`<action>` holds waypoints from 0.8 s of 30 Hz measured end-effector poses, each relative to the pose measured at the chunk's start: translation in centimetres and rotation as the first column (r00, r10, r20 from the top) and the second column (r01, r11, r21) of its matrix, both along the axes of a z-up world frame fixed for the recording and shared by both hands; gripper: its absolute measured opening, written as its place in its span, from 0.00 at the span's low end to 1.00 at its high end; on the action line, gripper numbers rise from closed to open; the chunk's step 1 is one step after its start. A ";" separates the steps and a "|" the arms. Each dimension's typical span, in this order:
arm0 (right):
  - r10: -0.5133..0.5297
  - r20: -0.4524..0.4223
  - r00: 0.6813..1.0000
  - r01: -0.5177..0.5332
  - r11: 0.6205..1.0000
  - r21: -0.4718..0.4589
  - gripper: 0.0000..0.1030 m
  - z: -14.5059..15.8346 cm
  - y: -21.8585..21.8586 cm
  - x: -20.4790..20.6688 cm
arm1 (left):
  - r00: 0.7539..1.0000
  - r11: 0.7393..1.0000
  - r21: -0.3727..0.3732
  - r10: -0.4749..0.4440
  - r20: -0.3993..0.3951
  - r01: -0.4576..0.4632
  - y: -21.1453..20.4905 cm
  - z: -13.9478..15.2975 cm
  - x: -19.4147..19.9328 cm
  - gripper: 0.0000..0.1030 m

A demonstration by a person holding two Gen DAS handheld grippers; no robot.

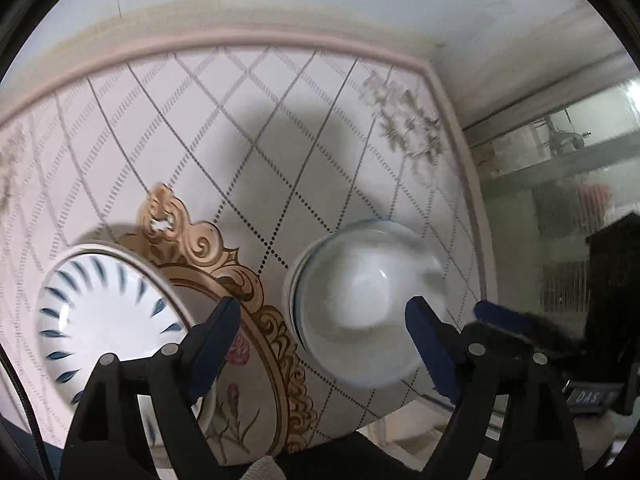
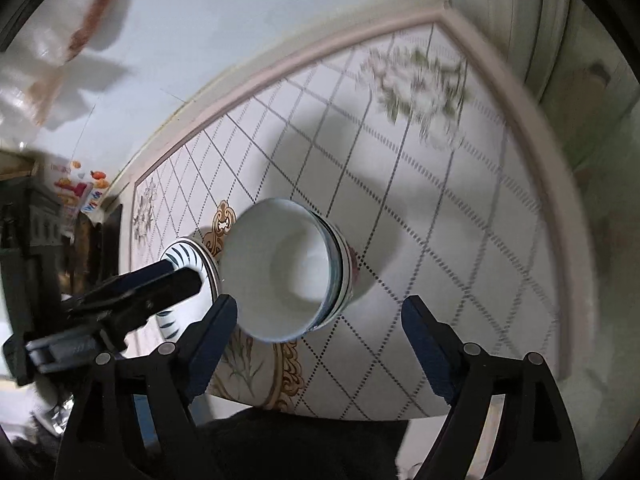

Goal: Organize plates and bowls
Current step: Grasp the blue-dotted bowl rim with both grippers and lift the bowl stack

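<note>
Both your tools, the left tool [image 1: 320, 328] and the right tool [image 2: 320, 320], stand wide and empty above the stacked bowls [image 2: 288, 276] near the tabletop's [image 2: 440, 208] front edge, beside the plate [image 1: 104, 312].

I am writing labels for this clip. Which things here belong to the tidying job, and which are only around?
Job: stacked bowls; plate with blue leaf marks.
Only around: patterned table; dark cabinet.

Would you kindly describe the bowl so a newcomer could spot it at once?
Find the table with its diamond-lattice top. Near its front edge, right of the plate, stands the bowl. It is deep and plain white inside, while the plate is shallow with blue dashes.
</note>
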State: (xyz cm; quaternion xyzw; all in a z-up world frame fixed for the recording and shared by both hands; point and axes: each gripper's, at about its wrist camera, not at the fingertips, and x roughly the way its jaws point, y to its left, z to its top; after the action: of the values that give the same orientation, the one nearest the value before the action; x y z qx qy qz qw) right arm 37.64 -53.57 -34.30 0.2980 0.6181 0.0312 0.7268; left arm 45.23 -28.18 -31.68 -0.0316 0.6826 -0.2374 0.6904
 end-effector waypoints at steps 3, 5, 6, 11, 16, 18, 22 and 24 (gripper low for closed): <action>-0.009 -0.029 1.000 0.011 0.998 0.070 0.84 -3.2 -0.2 0.5 | 0.998 1.000 0.004 0.006 -0.059 -0.006 -0.3 -2.5 1.3 0.82; -0.020 -0.039 0.999 0.025 0.992 0.124 0.84 -5.2 -0.2 0.9 | 0.996 1.000 0.003 0.012 -0.093 -0.012 -0.5 -3.7 1.9 0.82; -0.022 -0.046 0.999 0.028 0.989 0.144 0.84 -5.9 -0.1 0.9 | 0.994 1.000 0.011 0.020 -0.111 -0.019 -0.5 -4.3 2.1 0.82; -0.019 -0.070 0.997 0.037 0.964 0.263 0.84 -9.5 0.4 1.4 | 0.977 0.998 0.015 0.059 -0.206 -0.057 -0.7 -7.0 3.0 0.80; -0.014 -0.092 0.996 0.041 0.954 0.296 0.84 -11.6 0.9 1.8 | 0.965 0.999 0.003 0.047 -0.256 -0.048 -1.3 -8.6 3.0 0.78; -0.024 -0.099 0.995 0.055 0.947 0.315 0.84 -12.4 1.1 1.7 | 0.965 0.999 -0.001 0.038 -0.259 -0.040 -1.4 -8.9 3.0 0.74; -0.066 -0.064 0.996 0.085 0.929 0.360 0.83 -12.8 0.9 1.5 | 0.965 0.999 -0.037 0.022 -0.260 -0.033 -1.6 -9.1 2.8 0.64; -0.086 -0.048 0.995 0.097 0.927 0.361 0.78 -12.9 0.9 1.4 | 0.967 0.998 -0.057 0.019 -0.254 -0.035 -1.8 -9.0 2.8 0.53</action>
State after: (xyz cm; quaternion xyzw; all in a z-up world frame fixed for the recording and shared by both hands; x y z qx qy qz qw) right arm 39.09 -52.71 -47.16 0.4560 0.5986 0.1062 0.6500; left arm 48.07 -29.99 -40.64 -0.0919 0.7571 -0.2428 0.5995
